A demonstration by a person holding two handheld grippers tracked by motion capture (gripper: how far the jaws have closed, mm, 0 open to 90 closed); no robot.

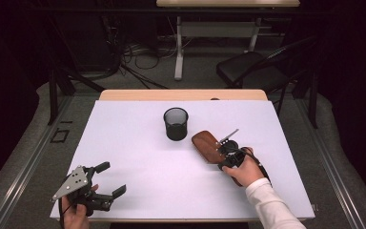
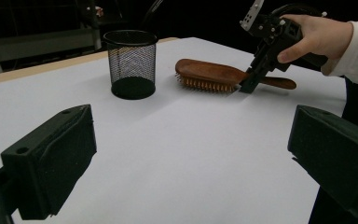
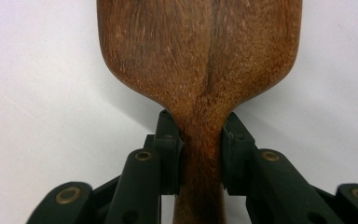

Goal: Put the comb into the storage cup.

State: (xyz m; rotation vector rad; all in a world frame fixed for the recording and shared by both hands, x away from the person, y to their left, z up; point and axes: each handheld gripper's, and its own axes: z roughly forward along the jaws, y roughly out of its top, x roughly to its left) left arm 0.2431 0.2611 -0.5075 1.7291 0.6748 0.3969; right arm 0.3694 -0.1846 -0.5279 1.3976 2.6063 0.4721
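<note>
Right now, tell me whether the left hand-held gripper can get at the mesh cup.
Probably yes: bare table lies between the open left hand-held gripper and the mesh cup; the hairbrush sits aside.

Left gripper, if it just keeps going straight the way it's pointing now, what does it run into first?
Probably the wooden hairbrush. The open left gripper has bare white table between its jaws, with the mesh cup slightly left of its line; depth is unclear.

left gripper (image 1: 110, 182) lower left of high view, held in a hand (image 1: 76, 212), jaws spread wide, nothing between them | right gripper (image 1: 226, 153) right of centre, tilted downward, jaws clamped on hairbrush (image 1: 207, 145) neck | right hand (image 1: 246, 171) wraps its body, white sleeve (image 1: 271, 207) toward bottom edge
</note>
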